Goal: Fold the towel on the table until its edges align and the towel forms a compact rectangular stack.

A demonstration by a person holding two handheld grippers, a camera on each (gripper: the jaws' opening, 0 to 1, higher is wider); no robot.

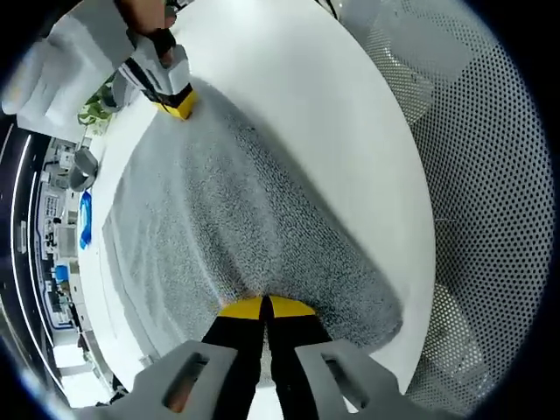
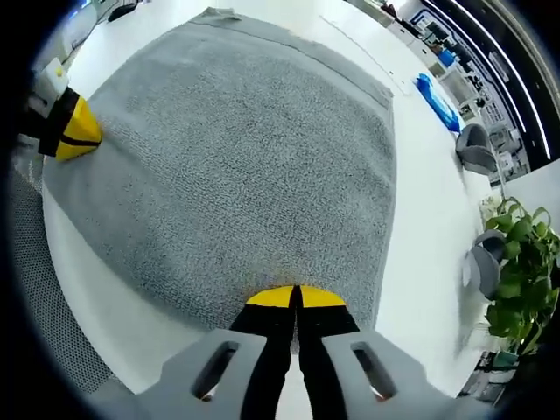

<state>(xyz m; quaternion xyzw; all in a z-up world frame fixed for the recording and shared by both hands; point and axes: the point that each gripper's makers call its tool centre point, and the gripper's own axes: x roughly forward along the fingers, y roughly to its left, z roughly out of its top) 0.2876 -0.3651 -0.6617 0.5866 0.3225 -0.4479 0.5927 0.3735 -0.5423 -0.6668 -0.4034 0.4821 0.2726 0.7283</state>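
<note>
Towel [image 2: 236,166], grey and nubbly, lies spread on the white surface [image 1: 306,114], and each pair of tongs has pinched a corner of the same edge. In the left gripper view, the left tongs [image 1: 265,308] at 6 o'clock are pressed together on the cloth, yellow tips meeting with a ridge of fabric bunched up just ahead of them; the right tongs [image 1: 178,105] bite the other corner at 11 o'clock. In the right gripper view, the right tongs [image 2: 295,298] at 6 o'clock are likewise pinching the near hem, and the left tongs [image 2: 77,131] sit at 9 o'clock on the corner there.

Holding both corners of one edge at once looks like the set-up for a first fold: the edge can be carried over evenly to the far hem at 12 o'clock, so the corners land square. The towel seems flat and single-layered, so folding has barely begun. A blue object [image 2: 437,103] and a potted plant [image 2: 516,271] stand beyond the surface, at 2 and 4 o'clock.
</note>
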